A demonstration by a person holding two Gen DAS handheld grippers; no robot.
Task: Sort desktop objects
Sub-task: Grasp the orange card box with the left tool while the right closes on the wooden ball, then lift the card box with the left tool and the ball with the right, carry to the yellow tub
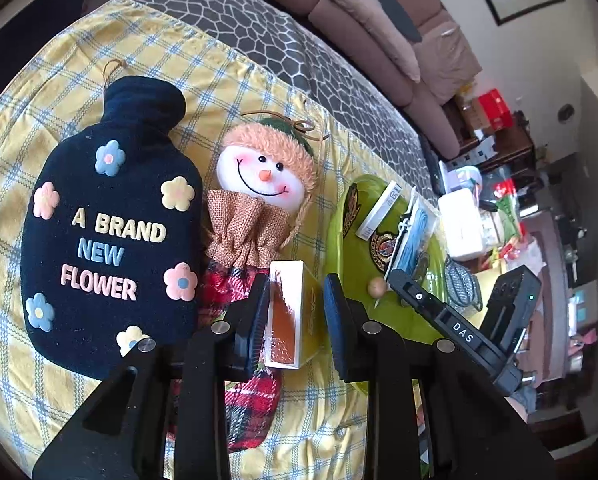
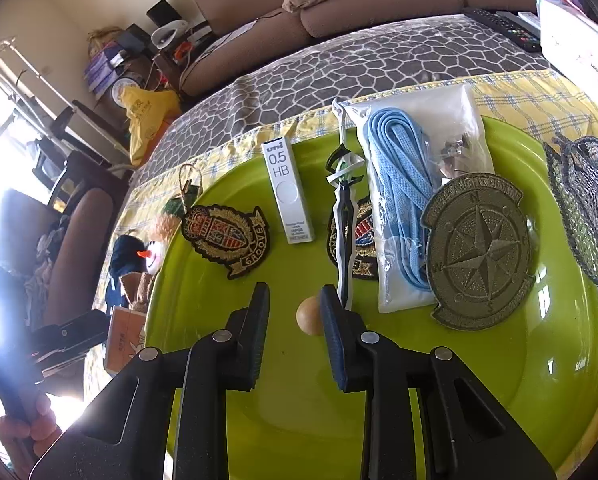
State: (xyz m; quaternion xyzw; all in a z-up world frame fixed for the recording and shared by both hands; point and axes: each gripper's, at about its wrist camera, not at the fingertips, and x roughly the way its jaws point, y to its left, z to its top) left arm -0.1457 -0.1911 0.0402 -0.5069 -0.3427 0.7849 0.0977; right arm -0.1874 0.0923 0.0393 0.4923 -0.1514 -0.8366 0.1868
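Observation:
My left gripper (image 1: 297, 280) is shut on a small orange-and-white box (image 1: 289, 312), held just above the plaid body of a snowman doll (image 1: 259, 184). The same box (image 2: 125, 336) shows at the left edge of the right wrist view. Over the lime-green tray (image 2: 259, 400) my right gripper (image 2: 295, 288) has its jaws a narrow gap apart, with nothing pressed between them. A small wooden ball (image 2: 307, 316) lies on the tray beside its right finger. The tray also holds a crest patch (image 2: 225, 240), a pencil-lead case (image 2: 287, 192), a bag of blue laces (image 2: 403, 208) and a compass patch (image 2: 479, 260).
A navy hot-water-bottle cover (image 1: 111, 220) with flowers lies left of the doll on the yellow checked cloth (image 1: 227, 80). A grey mesh pouch (image 2: 587, 208) sits at the tray's right rim. Remotes (image 2: 499, 24) lie at the far table edge, with a sofa (image 2: 339, 12) beyond it.

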